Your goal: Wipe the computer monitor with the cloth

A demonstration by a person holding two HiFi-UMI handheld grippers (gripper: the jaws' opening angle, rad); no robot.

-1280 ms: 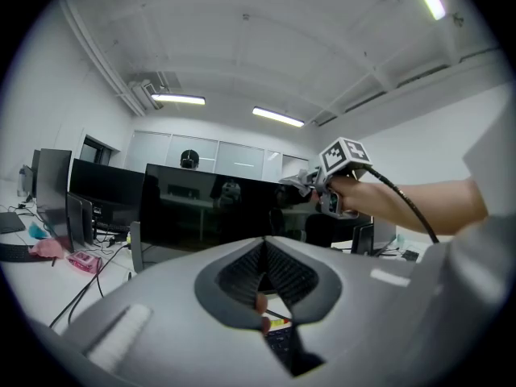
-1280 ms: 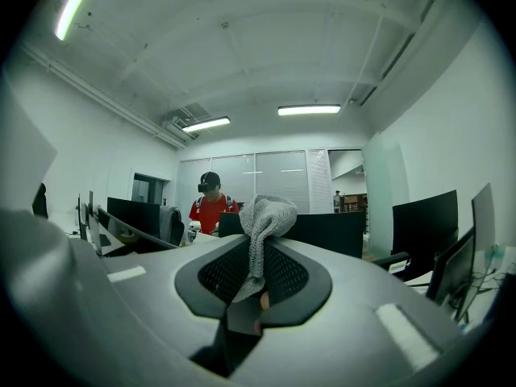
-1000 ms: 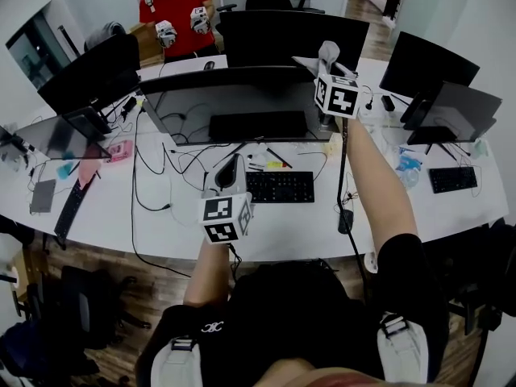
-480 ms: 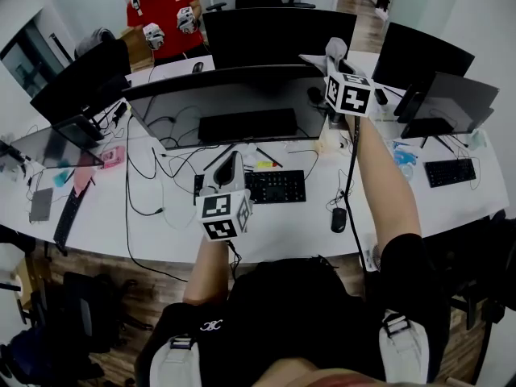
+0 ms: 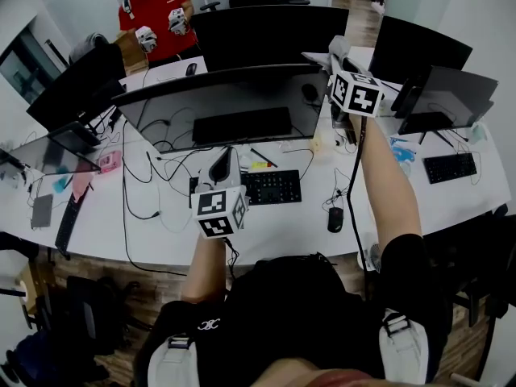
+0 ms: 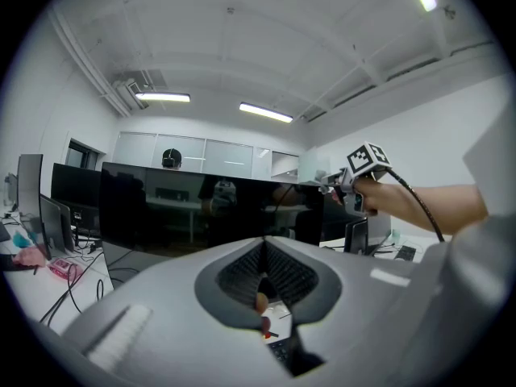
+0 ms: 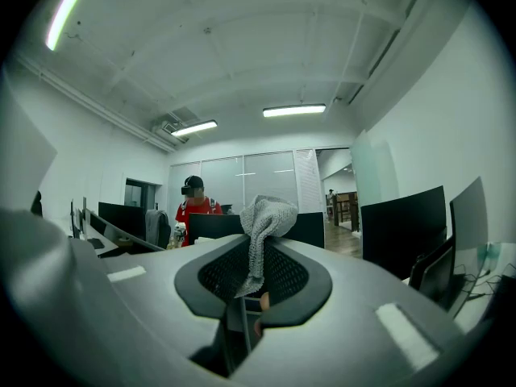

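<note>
Right gripper view — cloth [image 7: 263,226] between jaws.

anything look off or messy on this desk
Nothing looks spilled or broken. The only untidy part is the loose black cables sprawling over the desk left of the keyboard, below the monitor. The cloth is pinched in the right gripper.

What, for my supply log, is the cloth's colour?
Light grey knit; the cloth shows best in the right gripper view, pinched in the right gripper.
</note>
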